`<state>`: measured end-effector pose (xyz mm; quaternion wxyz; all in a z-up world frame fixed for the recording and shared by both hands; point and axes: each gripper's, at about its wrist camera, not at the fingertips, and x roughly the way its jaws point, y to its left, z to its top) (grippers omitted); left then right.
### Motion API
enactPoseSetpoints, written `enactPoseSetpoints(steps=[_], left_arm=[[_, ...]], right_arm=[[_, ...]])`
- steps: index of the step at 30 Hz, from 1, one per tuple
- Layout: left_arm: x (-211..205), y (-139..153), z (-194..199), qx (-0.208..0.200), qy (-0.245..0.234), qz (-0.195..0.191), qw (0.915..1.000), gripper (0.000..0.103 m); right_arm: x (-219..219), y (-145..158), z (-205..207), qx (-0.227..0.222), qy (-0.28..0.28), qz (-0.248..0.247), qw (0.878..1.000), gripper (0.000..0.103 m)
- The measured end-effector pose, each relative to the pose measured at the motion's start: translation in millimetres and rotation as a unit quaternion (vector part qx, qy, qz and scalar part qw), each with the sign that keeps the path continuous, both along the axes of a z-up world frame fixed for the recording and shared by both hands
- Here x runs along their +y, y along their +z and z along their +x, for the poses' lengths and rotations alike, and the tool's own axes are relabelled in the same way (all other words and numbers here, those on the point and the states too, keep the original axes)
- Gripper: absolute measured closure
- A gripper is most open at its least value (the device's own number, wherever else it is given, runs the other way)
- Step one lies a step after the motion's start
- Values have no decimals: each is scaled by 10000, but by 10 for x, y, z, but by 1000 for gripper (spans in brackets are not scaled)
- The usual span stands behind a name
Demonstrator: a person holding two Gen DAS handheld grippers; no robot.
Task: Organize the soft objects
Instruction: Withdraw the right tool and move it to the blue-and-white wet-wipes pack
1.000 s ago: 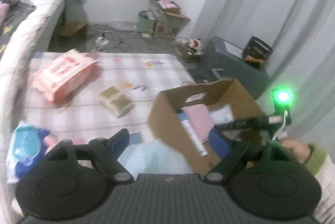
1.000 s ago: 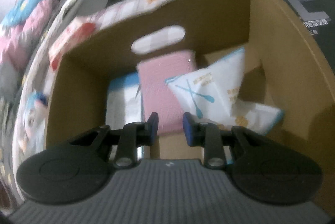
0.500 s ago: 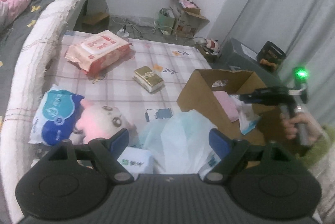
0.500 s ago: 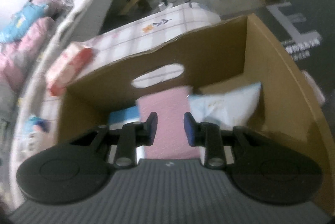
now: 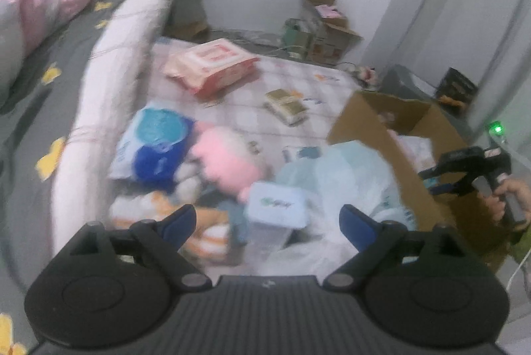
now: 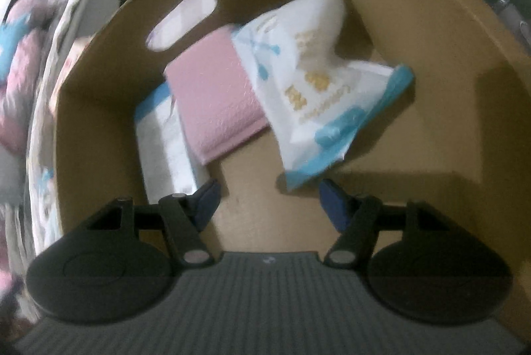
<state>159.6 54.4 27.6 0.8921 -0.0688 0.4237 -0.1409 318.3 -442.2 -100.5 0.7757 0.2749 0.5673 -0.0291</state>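
Brown cardboard makes up the box [image 6: 415, 33], an open-topped carton with an oval hand slot cut in one wall. Inside it lie three soft things: a pink pad [image 6: 215, 99] on the floor below the slot, a white pack with blue trim [image 6: 166, 142] partly under the pad on the side toward the bed, and a white-and-blue packet [image 6: 312, 82] tilted against the pad's other edge, one corner lifted. Bare box floor shows in front of the pad and on the side away from the slot.

Above the box's near part hangs the right gripper [image 6: 267, 200]; its jaws have just been opening and stand spread with nothing pinched, the packet's lower corner lying just ahead of the gap and blurred.

Beside the box, on the checked cloth [image 5: 232, 109], soft things crowd together: a pale blue plastic bag [image 5: 335, 175] touches the box's outer wall, a light blue tissue pack [image 5: 277, 205] sits next to it, and a pink plush [image 5: 225, 159] and a blue-and-white pack [image 5: 156, 145] lie farther from the box, toward the bed edge [image 5: 109, 82]. A red-and-white wipes pack [image 5: 212, 66] and a small gold pack [image 5: 287, 104] lie well apart from the box with open cloth around them.

Over the tissue pack, the left gripper [image 5: 267, 219] has just been opening; its jaws are spread wide and grip nothing.
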Motion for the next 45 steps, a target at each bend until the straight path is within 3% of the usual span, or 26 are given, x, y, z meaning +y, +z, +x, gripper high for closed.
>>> enactPoseSetpoints(steps=[6,12,17,22,27,33,41,45], left_arm=[[290,-112,-225,75,363,192,9991,9],[471,-101,-379,-78,562,257,9981,9],[522,-68,-471,-259,566,338,9975,9],[544,-66,-525,-424,494,413,9970,9],[576,-48,-548,-578,441,474,9962,9],[676,-32,-522,-714,446,530,9950,9],[846,-114,-237,-741,750,750,9916,15],[876,-162,-17,-604,727,902,9914,21]], right_arm=[[-83,-2,116,-160,-357,23,9992,37],[-87,128,-22,-194,-426,-214,9987,36],[-40,487,-277,-551,-386,-340,9972,35],[178,936,-540,-1144,-189,-122,9932,34],[714,1321,-662,-1598,394,269,9860,34],[1648,1556,-521,-1766,1371,927,9703,34],[2995,1399,99,-1215,2199,2021,9466,30],[3606,1149,459,-777,2258,2159,9468,30]])
